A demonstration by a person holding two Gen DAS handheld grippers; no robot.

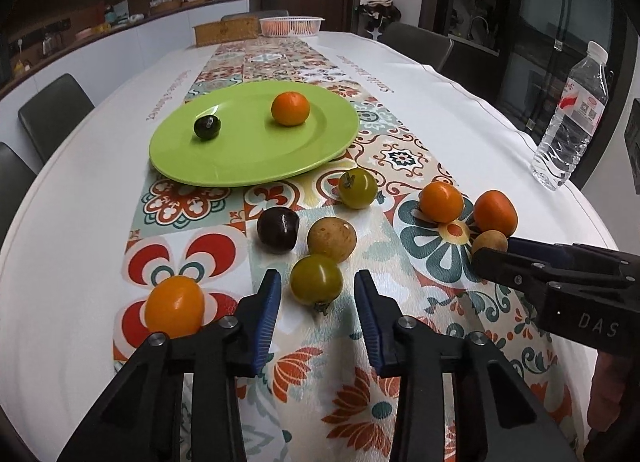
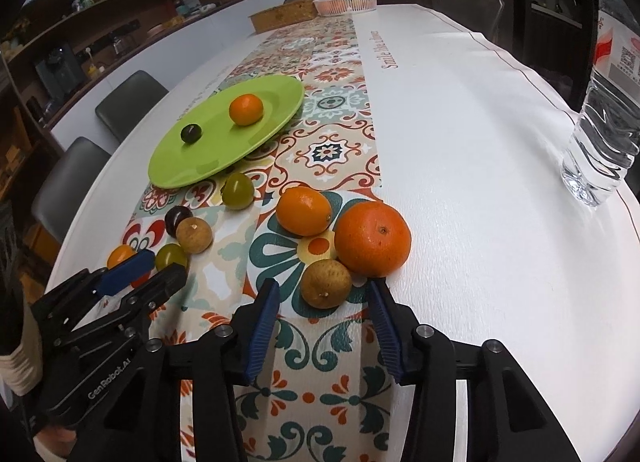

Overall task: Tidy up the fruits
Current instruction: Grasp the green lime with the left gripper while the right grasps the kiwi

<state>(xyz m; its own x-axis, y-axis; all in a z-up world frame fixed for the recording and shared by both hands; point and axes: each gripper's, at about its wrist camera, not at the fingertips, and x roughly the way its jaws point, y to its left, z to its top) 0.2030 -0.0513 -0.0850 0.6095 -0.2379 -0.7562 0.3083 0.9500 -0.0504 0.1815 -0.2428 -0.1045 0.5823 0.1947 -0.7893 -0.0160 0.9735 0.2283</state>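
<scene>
A green plate [image 1: 240, 165] [image 2: 192, 165] holds a small orange [image 1: 290, 108] [image 2: 246, 109] and a dark fruit [image 1: 207, 127] [image 2: 190, 133]. Loose fruits lie on the patterned runner in front of it. My left gripper [image 1: 318, 282] is open, its fingers either side of a green tomato [image 1: 316, 279] [image 2: 171, 256]. My right gripper [image 2: 322, 294] is open around a brown longan [image 2: 325, 283] [image 1: 489, 242], next to a big orange [image 2: 373, 239] [image 1: 495, 211]. Nearby lie another orange fruit [image 1: 441, 201] [image 2: 305, 210], a brown longan [image 1: 331, 240], a dark plum [image 1: 278, 229], a second green tomato [image 1: 357, 187] and an orange tomato [image 1: 175, 306].
A water bottle [image 1: 570, 117] [image 2: 604, 121] stands at the right table edge. A white basket [image 1: 290, 25] and a woven box [image 1: 226, 33] sit at the far end. Chairs [image 1: 52, 113] stand along the left side.
</scene>
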